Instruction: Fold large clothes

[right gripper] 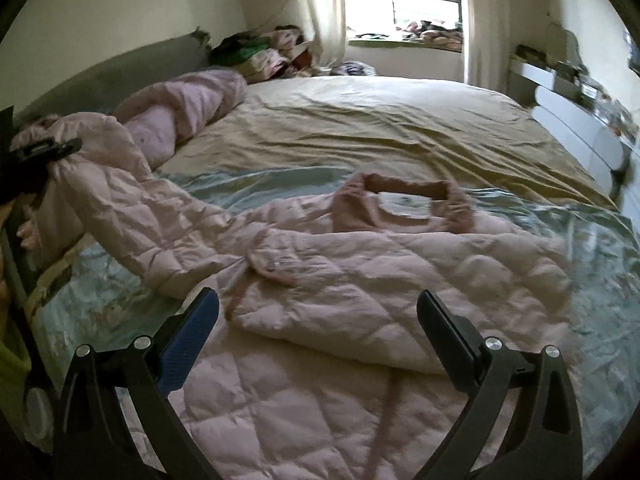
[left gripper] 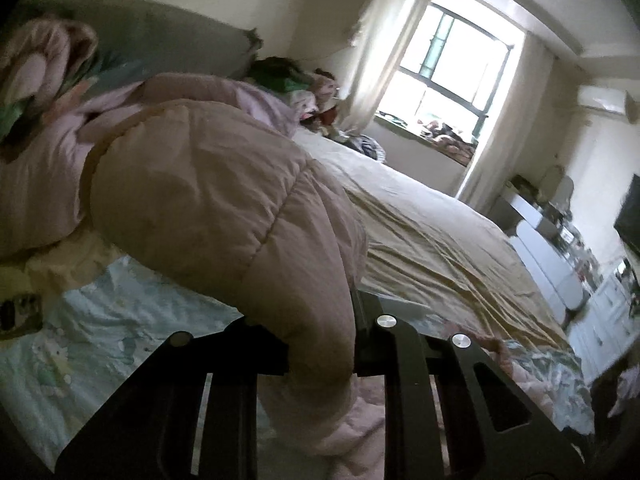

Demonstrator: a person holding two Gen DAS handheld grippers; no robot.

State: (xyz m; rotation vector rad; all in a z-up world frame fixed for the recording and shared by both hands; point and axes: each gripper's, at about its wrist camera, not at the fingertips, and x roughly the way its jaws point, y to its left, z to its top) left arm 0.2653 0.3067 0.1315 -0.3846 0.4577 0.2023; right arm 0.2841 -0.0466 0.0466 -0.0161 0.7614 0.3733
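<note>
A pale pink quilted jacket (right gripper: 360,280) lies on the bed, its collar (right gripper: 404,196) toward the window and one side folded over the front. Its left sleeve (right gripper: 132,208) stretches out to the left. My left gripper (left gripper: 320,344) is shut on that sleeve (left gripper: 224,208), which bulges up large in the left wrist view; the gripper also shows at the left edge of the right wrist view (right gripper: 44,152). My right gripper (right gripper: 318,320) is open and empty just above the jacket's lower front.
The bed has a tan sheet (right gripper: 380,128) and a light blue patterned cover (right gripper: 600,280). A pink duvet (right gripper: 184,96) and piled clothes (right gripper: 260,52) lie by the grey headboard (right gripper: 120,68). White drawers (right gripper: 576,120) stand at the right, below a bright window (right gripper: 400,0).
</note>
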